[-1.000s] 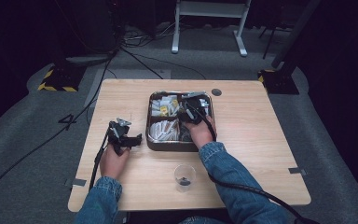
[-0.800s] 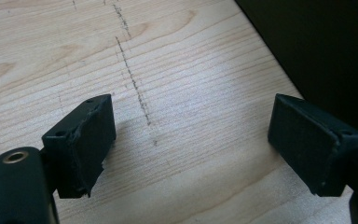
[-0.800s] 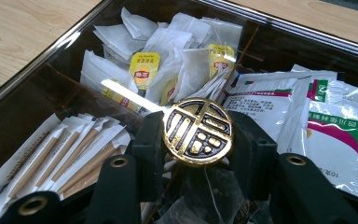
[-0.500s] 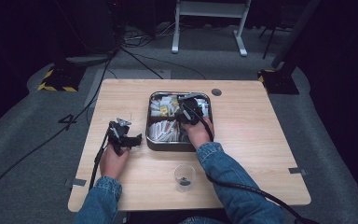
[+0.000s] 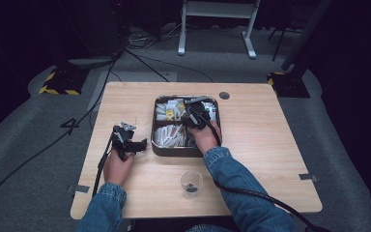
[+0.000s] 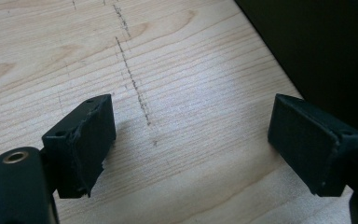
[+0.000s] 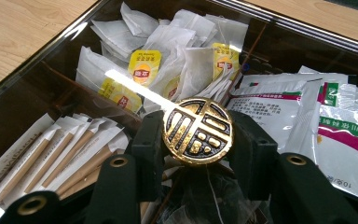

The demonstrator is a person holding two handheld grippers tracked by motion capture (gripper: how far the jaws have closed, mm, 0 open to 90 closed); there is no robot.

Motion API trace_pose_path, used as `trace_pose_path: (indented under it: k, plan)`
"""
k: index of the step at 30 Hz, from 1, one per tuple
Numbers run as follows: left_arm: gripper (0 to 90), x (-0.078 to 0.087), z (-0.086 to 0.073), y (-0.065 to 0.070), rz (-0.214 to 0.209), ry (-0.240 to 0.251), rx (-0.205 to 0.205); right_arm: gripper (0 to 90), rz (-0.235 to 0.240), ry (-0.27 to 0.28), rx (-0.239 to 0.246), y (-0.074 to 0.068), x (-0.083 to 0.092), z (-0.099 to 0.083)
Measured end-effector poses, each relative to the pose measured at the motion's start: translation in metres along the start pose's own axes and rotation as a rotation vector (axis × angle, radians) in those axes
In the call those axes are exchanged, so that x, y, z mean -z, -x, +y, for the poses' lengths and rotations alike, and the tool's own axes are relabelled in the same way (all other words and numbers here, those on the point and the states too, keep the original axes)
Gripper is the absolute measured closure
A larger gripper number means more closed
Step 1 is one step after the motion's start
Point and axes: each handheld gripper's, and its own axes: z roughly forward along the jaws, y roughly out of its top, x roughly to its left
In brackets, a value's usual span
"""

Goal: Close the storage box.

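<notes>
A dark metal box (image 5: 156,140) stands in the middle of the table, under a clear glass lid (image 7: 37,79) with a round gold knob (image 7: 198,130). My right gripper (image 7: 198,150) is shut on that knob, one black jaw on each side of it; from above, the right gripper (image 5: 196,116) is over the box's right half. Through the glass I see yellow-tagged tea bags (image 7: 142,65), paper-wrapped sticks (image 7: 60,154) and white and green sachets (image 7: 340,116). My left gripper (image 5: 137,144) rests just left of the box, and its jaws (image 6: 198,149) stand open over bare wood.
A small clear plastic cup (image 5: 192,183) stands near the table's front edge, between the person's forearms. A round dark cable hole (image 5: 224,95) lies behind the box. The wooden table (image 5: 280,154) has free room on its right side. Cables trail off the front edge.
</notes>
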Motion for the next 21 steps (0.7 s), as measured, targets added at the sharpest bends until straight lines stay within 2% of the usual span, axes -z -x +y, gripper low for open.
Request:
trace_pose_path:
  k: [9,15,21]
  plan:
    - [15.5,0.000,0.000,0.000,0.000,0.000,-0.002,57.1,0.008,-0.001,0.019,0.000,0.001,-0.001]
    - [15.5,0.000,0.000,0.000,0.000,0.000,0.000,48.1,0.012,0.018,0.065,0.000,0.006,0.003]
    - [15.5,0.000,0.000,0.000,0.000,0.000,-0.002,43.6,0.059,0.038,0.063,0.002,0.019,0.010]
